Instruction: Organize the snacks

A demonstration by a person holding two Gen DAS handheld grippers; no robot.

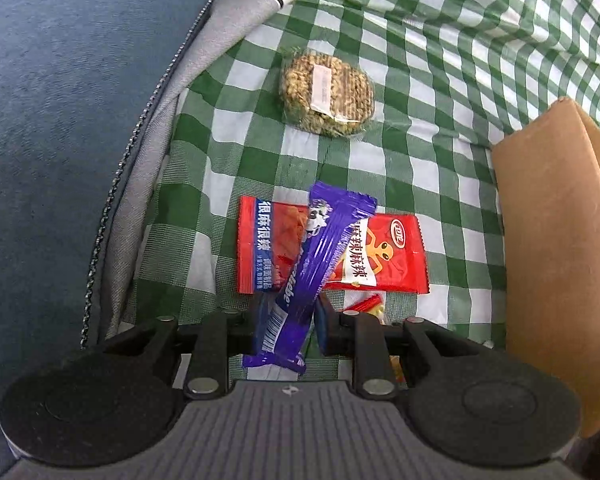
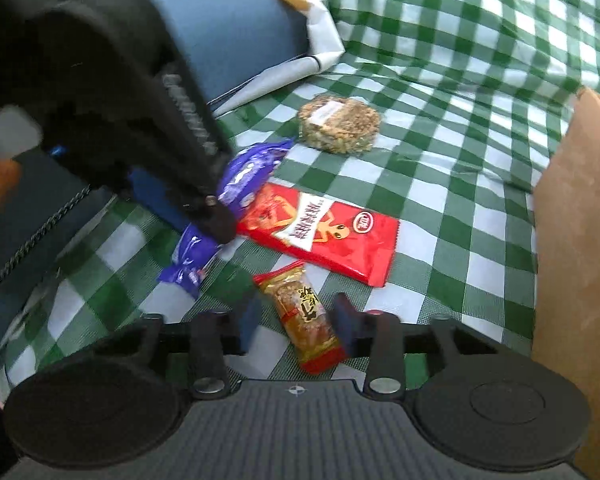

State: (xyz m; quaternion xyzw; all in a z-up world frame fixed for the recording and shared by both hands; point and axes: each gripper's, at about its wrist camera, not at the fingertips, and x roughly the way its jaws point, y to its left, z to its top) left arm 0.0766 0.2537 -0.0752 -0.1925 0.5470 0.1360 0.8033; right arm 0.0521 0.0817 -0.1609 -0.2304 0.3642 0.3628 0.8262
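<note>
Left gripper [image 1: 288, 322] clamped on purple bar [image 1: 300, 276] above red packet [image 1: 384, 258] on checked cloth [image 1: 440, 160]; right gripper [image 2: 296, 322] apart, straddling orange-red snack [image 2: 306, 320], pads seemingly not pressing.

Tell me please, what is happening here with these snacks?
A person is sorting snacks on a checked cloth with two handheld grippers. The left gripper is shut on a purple bar, which lies across a red packet. The right gripper straddles a small orange snack, but its pads do not press it yet. A round oat cake lies apart, untouched. A cardboard box stands at the right.
</note>
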